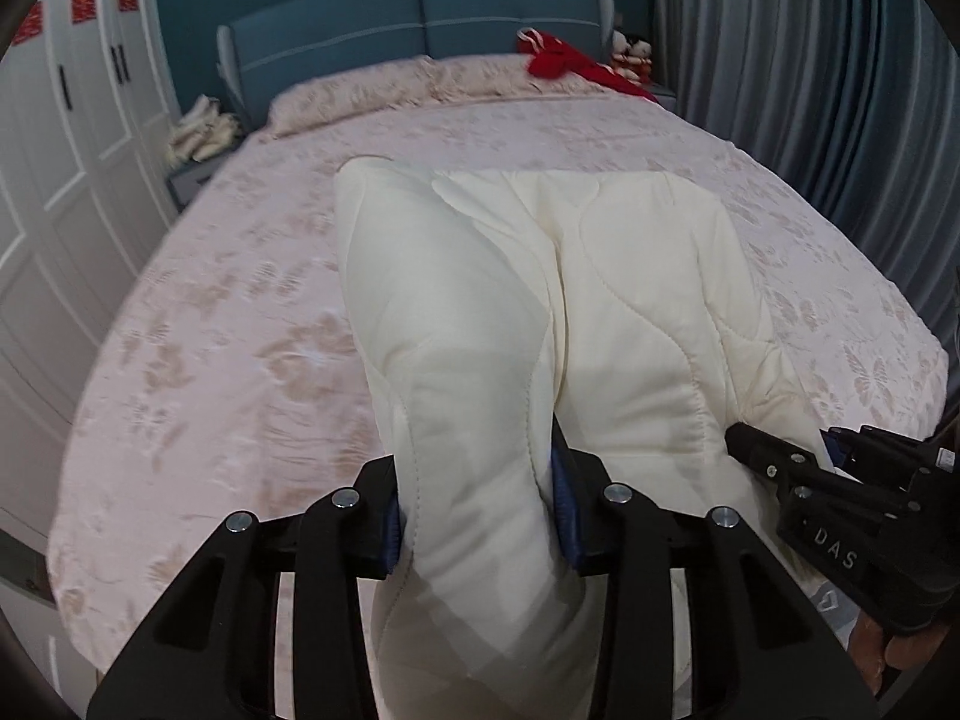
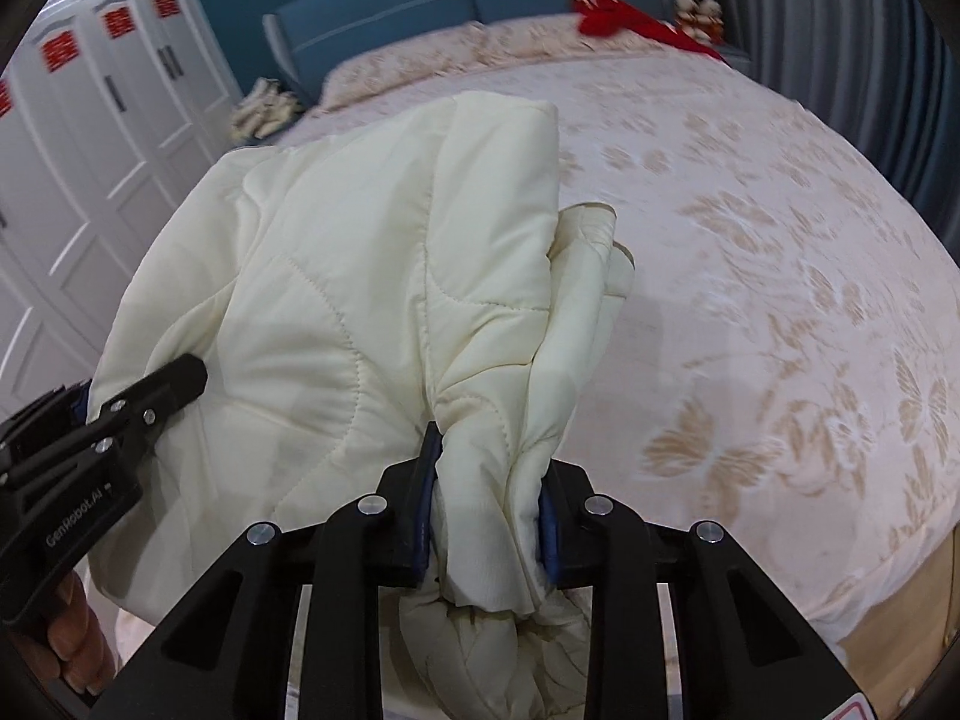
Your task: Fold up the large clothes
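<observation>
Clenching both grippers, left gripper [image 1: 480,516] and right gripper [image 2: 486,510], on bunched edges of the cream quilt [image 1: 600,276] over the bed [image 1: 240,330], you held something soft, bulky, likely sagging unless gripped at corners.

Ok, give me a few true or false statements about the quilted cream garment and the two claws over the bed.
1. The left claw is clamped on the cream garment. True.
2. The right claw is open with nothing in it. False: it pinches a bunched part of the garment.
3. The bedspread is plain blue. False: it is pink with a floral pattern.
4. A red item lies near the headboard. True.
</observation>
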{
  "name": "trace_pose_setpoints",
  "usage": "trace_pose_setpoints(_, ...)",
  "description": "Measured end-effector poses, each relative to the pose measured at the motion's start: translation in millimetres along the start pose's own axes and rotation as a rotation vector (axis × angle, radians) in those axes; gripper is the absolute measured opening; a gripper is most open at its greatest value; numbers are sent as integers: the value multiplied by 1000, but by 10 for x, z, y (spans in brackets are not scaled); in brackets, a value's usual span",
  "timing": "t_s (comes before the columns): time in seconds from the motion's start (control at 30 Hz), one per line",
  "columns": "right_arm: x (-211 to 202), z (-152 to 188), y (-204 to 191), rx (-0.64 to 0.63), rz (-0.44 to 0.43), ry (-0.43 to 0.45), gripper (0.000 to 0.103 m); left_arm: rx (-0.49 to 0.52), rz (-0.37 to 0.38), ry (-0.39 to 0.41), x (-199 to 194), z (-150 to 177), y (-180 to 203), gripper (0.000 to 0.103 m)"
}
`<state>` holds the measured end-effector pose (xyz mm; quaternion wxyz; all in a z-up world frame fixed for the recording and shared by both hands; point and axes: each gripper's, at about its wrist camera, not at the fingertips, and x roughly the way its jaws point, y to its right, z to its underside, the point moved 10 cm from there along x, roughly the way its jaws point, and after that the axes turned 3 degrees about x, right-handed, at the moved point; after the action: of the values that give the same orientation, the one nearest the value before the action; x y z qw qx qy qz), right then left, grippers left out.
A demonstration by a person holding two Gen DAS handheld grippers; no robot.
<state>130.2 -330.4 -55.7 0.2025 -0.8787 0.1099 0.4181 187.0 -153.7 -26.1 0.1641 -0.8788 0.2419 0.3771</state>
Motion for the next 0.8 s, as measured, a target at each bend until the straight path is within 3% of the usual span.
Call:
trace_pose_setpoints(0.17, 92, 102, -526, -54, -17, -13, 27, -11, -61, 17, -128, 94, -446, 37)
trace_pose_setpoints(0.33, 435, 351, -848, -129, 50, -69, 27, -70, -63, -37, 84, 431, -836, 37)
trace_pose_setpoints(0.57, 870, 745, -913, -240, 163, -132, 28, -123, -44, -155, 583, 1055, -998, 38)
trace_pose_setpoints(0.67, 915, 821, -953, -307, 216, -131, 29, -121, -47, -158, 599, 1137, -1013, 38)
trace_pose_setpoints(0.8, 978, 882, -888, -288, 224, -156, 33, -124, -43, -167, 628, 1179, -995, 42)
